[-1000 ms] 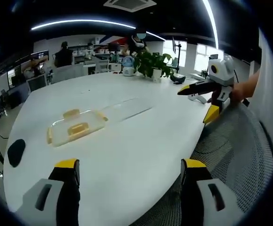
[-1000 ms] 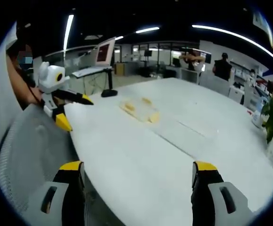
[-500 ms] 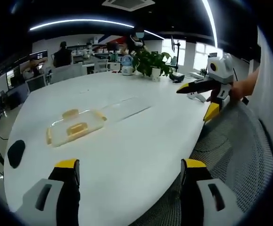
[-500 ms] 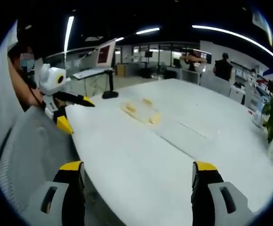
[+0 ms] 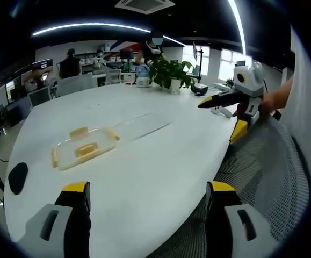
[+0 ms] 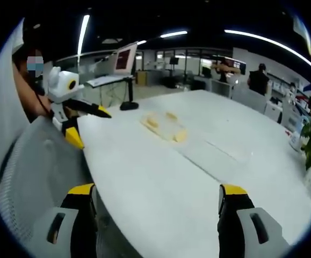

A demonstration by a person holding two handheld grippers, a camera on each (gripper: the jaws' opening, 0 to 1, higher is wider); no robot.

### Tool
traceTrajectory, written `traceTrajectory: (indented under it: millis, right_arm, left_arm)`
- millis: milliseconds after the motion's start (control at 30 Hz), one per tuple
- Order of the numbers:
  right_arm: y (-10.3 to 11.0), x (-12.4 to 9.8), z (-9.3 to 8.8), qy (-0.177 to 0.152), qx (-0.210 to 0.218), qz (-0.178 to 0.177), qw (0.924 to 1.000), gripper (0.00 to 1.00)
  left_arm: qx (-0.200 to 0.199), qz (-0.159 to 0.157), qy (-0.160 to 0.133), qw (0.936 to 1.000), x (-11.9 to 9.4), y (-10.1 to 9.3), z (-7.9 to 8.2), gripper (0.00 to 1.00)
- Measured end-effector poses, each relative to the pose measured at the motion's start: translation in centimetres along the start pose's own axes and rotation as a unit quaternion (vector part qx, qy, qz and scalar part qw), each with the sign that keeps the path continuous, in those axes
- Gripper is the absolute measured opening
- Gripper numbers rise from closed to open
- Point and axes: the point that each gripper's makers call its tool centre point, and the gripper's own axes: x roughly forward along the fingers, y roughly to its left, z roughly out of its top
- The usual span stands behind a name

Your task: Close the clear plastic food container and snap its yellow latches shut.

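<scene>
Both tools, left [image 5: 147, 196] and right [image 6: 158, 199], hang open, well short of the clear container [image 5: 84, 148] on the white tabletop [image 5: 144, 161]. Approach first; its lid seems already seated, so press each yellow latch [image 5: 86, 150] squarely.

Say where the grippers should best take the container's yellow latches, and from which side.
Likely from above, at the rim: the container lies flat and low on the table, its yellow latches sticking out at the edges. Pinch each between lid top and rim. Detail is too small to judge further.

one clear container [image 5: 84, 148], two grippers [image 5: 144, 198] [image 6: 155, 199], one potted plant [image 5: 171, 73], one table [image 5: 160, 156]
</scene>
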Motion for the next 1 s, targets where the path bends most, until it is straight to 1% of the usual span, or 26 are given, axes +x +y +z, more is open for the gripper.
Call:
traceTrajectory:
  millis: [200,467,800,1000]
  right_arm:
    - [-0.2,0.4,0.2,0.0,-0.003,0.002,1.0,0.95]
    - [-0.1,1.0,0.0,0.012,-0.013,0.01,0.9998,0.94]
    - [-0.6,1.6,0.7,0.012,-0.022,0.014,0.9996,0.93]
    - [-1.2,2.2,1.3,0.01,-0.011,0.012,0.9998,0.93]
  left_arm:
    - [0.007,-0.008,0.005,0.9999,0.2,-0.1,0.0,0.9]
    - [0.006,-0.005,0.006,0.9999,0.3,0.7,0.0,0.9]
    - [0.01,-0.006,0.013,0.9999,0.6,1.5,0.0,0.89]
    - [0.011,-0.007,0.01,0.9999,0.9,1.8,0.4,0.89]
